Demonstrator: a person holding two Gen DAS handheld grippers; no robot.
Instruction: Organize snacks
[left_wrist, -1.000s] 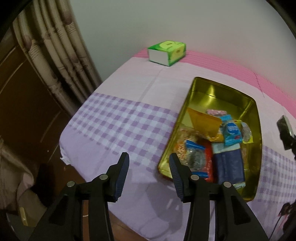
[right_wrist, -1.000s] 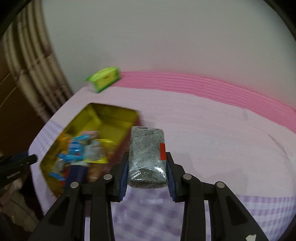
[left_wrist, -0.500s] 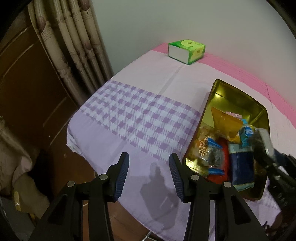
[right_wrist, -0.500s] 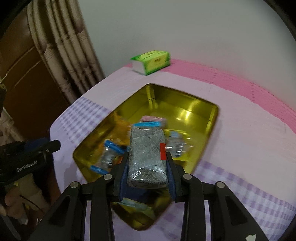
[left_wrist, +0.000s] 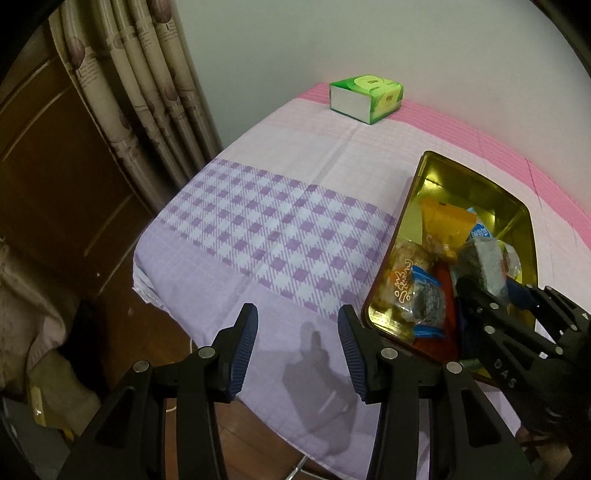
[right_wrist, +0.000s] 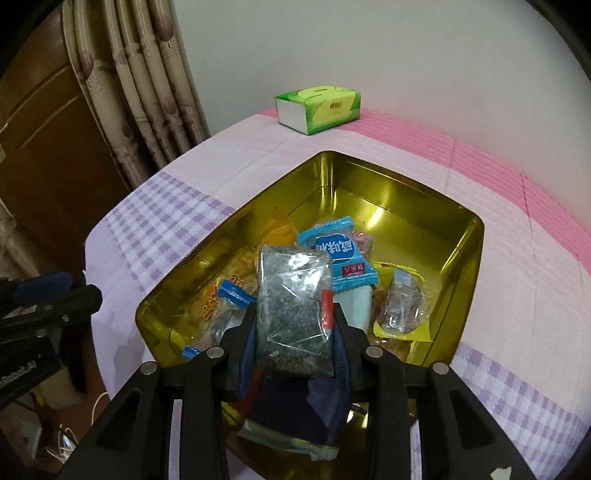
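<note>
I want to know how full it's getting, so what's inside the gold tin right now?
The gold metal tin holds a pile of wrapped snacks at its near end, a blue-and-white packet on top; the far end shows bare metal. Whatever lies beneath the pile is covered.

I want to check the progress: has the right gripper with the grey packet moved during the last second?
Yes. The right gripper, jaws shut on the grey packet, has moved from over the tablecloth beside the gold tin to above the snacks inside it.

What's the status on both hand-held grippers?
Right gripper shut on grey packet, over gold tin. Left gripper open, empty, above tablecloth. Nothing in the way.
</note>
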